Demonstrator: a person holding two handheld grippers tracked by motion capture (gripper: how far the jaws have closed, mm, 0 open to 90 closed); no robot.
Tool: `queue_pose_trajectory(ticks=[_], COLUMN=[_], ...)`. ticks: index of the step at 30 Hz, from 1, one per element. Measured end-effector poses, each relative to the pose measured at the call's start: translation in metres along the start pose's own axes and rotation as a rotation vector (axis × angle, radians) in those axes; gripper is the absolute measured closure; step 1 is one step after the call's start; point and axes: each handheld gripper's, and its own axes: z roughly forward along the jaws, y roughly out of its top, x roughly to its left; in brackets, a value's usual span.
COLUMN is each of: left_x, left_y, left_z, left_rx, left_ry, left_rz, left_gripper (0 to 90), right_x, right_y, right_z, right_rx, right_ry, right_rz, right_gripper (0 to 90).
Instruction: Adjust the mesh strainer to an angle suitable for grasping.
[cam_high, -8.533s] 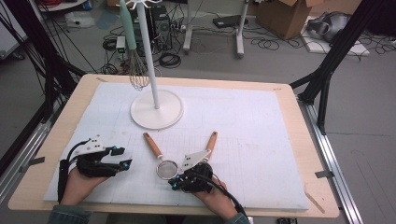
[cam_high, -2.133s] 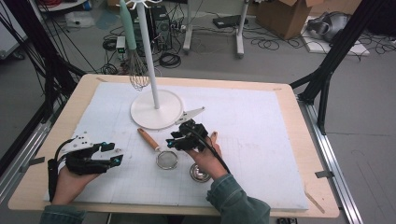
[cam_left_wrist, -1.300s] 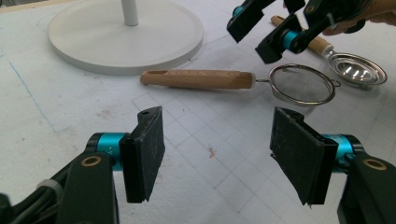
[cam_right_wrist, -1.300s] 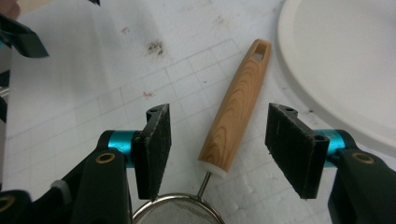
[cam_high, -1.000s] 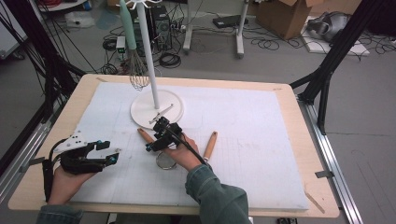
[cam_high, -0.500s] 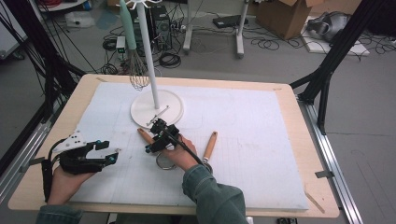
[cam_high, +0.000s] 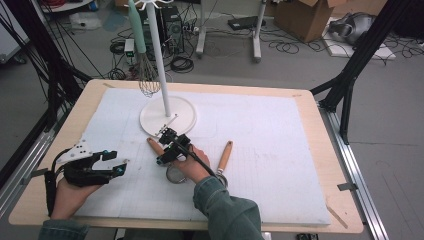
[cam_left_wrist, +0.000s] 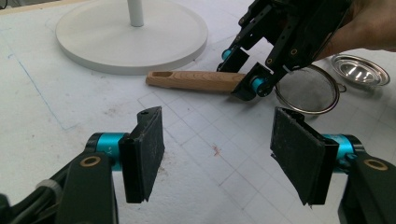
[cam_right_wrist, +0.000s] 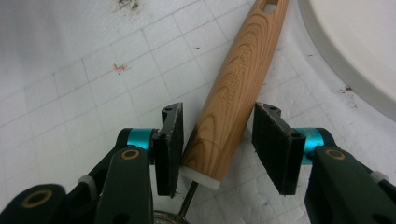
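A small strainer lies on the white mat, its wooden handle (cam_high: 153, 145) pointing toward the stand and its mesh bowl (cam_high: 175, 174) nearer me. My right gripper (cam_high: 162, 148) reaches in from the right and straddles that handle. In the right gripper view the handle (cam_right_wrist: 238, 79) lies between the two pads with a thin gap on each side; the jaws have just been closing, and the right gripper (cam_right_wrist: 217, 144) is open. My left gripper (cam_high: 120, 162) rests at the front left, open and empty (cam_left_wrist: 219, 149).
A white stand with a round base (cam_high: 167, 115) rises behind the strainer, and a wire whisk (cam_high: 146, 85) hangs from it. A second wooden-handled utensil (cam_high: 225, 156) with a small metal cup (cam_left_wrist: 359, 70) lies right of my right hand.
The right hand came from the table's front to the strainer's handle and has settled low over it, its jaws narrowing around the wood. The left hand stayed put.
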Motion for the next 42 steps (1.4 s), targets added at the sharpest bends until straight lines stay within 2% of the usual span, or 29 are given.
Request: queue_pose_trajectory(ticks=[4, 8, 14, 19, 27, 29, 32, 42], left_x=[0.0, 0.0, 0.0, 0.0, 0.0, 0.0, 0.001, 0.001], left_y=[0.0, 0.0, 0.0, 0.0, 0.0, 0.0, 0.0, -0.001], left_z=[0.0, 0.0, -0.001, -0.001, -0.001, -0.001, -0.002, -0.001], left_rx=[0.001, 0.0, 0.0, -0.001, -0.002, -0.002, -0.002, -0.003], left_ry=[-0.001, -0.001, -0.001, 0.001, 0.0, 0.001, 0.003, 0.003], left_rz=[-0.001, 0.0, -0.002, -0.002, -0.001, 0.001, 0.0, -0.005], left_gripper=[35.0, 35.1, 35.1, 35.1, 35.1, 35.1, 35.1, 35.1], right_x=[0.001, 0.005, 0.004, 0.008, 0.017, 0.015, 0.012, 0.009], right_y=[0.002, 0.004, 0.004, 0.006, 0.01, 0.009, 0.009, 0.008], right_z=[0.001, 0.001, 0.0, -0.001, 0.002, 0.001, 0.0, -0.001], right_rx=[0.013, 0.034, 0.044, 0.081, 0.123, 0.116, 0.111, 0.108], right_ry=[-0.012, -0.036, -0.031, -0.037, -0.107, -0.093, -0.084, -0.075], right_rz=[0.005, -0.016, -0.004, -0.01, -0.065, -0.037, -0.03, -0.047], right_gripper=[53.7, 53.9, 57.5, 60.3, 60.9, 62.7, 65.9, 68.4])
